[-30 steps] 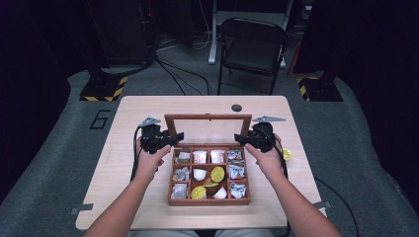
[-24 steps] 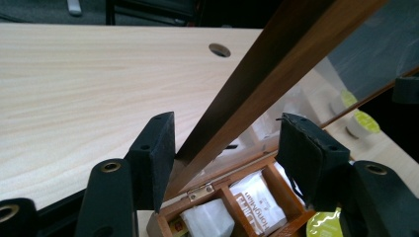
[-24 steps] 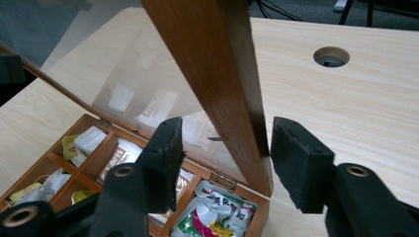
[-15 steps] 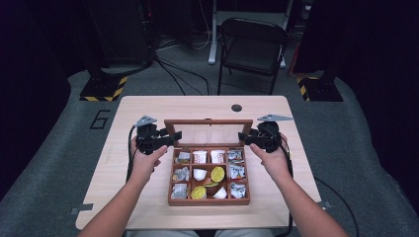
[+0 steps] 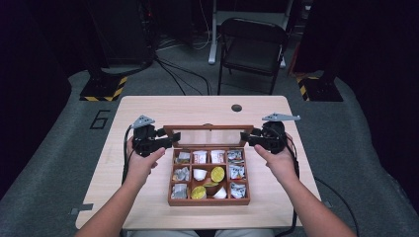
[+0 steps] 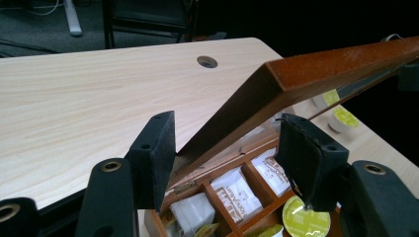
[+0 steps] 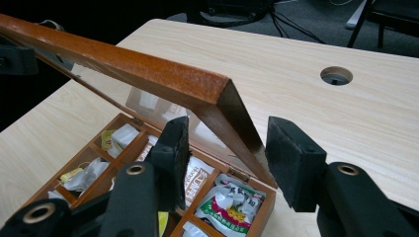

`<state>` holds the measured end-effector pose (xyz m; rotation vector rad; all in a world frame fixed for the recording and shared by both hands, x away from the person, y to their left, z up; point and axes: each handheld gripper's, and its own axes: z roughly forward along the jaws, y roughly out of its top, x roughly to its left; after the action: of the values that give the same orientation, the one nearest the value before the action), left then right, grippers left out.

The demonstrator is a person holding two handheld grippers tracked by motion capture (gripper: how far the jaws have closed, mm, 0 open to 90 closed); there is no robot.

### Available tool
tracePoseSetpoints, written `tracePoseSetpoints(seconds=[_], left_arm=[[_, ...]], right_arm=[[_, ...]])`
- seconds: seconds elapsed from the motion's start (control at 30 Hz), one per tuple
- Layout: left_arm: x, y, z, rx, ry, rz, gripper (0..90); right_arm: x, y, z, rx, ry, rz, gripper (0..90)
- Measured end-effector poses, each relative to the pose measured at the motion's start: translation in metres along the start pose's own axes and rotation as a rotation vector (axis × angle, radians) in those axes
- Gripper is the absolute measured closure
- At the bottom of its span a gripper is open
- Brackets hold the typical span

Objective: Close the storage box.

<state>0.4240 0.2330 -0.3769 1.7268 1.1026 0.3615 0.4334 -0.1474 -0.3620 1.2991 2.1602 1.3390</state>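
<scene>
Wooden table (image 5: 148, 111), raised lid (image 5: 207, 137), folding chair (image 5: 252, 47) behind

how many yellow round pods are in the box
2 by the high view: one pod in the middle row, one pod in the front row of the box. The raised lid may hide others.

Lab or studio recording space: black curtains, grey carpet, hazard-striped stand bases (image 5: 101, 89), floor cables (image 5: 180, 74), folding chair (image 5: 252, 47), lone table (image 5: 148, 111).
</scene>
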Motion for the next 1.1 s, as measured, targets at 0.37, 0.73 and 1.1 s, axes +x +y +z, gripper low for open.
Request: tracePoseSetpoints(seconds=[0.37,0.73,1.1], left_arm=[[-0.003,0.003,-0.015,-0.036,-0.021,-0.001,42.5],[-0.011,-0.003,-0.028,-0.031,-0.009,0.012,49.4],[-0.018,-0.022,-0.037,-0.03,-0.026,0.03,48.0]], right_arm=[[0.007,0.005,-0.013,-0.023,0.009,-0.022,52.5],[0.011,-0.001,-0.02,-0.022,0.006,-0.039,55.2],[0.015,-0.024,-0.029,-0.037,0.026,-0.041,56.9]])
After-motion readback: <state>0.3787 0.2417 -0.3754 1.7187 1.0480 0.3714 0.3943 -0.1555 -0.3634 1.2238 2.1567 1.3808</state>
